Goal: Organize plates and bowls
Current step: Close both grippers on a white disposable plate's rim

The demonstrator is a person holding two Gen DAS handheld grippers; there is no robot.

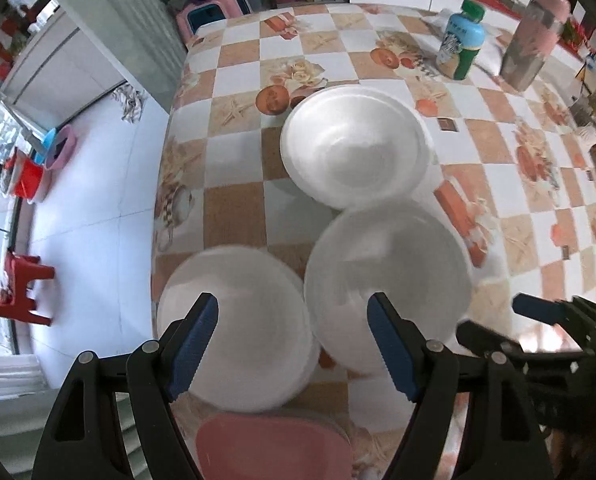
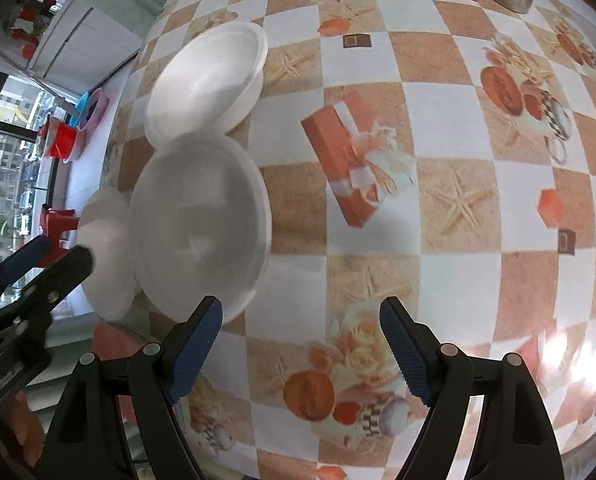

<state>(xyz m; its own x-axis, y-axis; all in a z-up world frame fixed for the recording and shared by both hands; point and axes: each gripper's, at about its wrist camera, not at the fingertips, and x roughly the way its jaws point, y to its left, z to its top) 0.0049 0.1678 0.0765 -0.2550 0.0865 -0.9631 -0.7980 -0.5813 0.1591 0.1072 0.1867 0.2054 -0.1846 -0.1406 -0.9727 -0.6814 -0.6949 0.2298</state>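
Three white foam bowls stand on the checkered tablecloth [image 1: 498, 168]. The far bowl [image 1: 354, 144] sits mid-table, a second bowl [image 1: 386, 280] lies nearer, and a third bowl [image 1: 238, 328] rests by the table's left edge. My left gripper [image 1: 294, 344] hovers open above the near two, nothing between its fingers. In the right wrist view the same bowls appear at left: far bowl [image 2: 210, 80], middle bowl [image 2: 202, 224], edge bowl [image 2: 106, 252]. My right gripper [image 2: 302, 344] hangs open over bare tablecloth, right of the bowls, with nothing between its pads.
A blue-and-green bottle [image 1: 462, 40] and a pink-capped metal flask [image 1: 534, 36] stand at the table's far side. A pink stool seat [image 1: 274, 448] shows below the near table edge. Red stools [image 1: 14, 284] and tubs [image 1: 30, 180] sit on the white floor at left.
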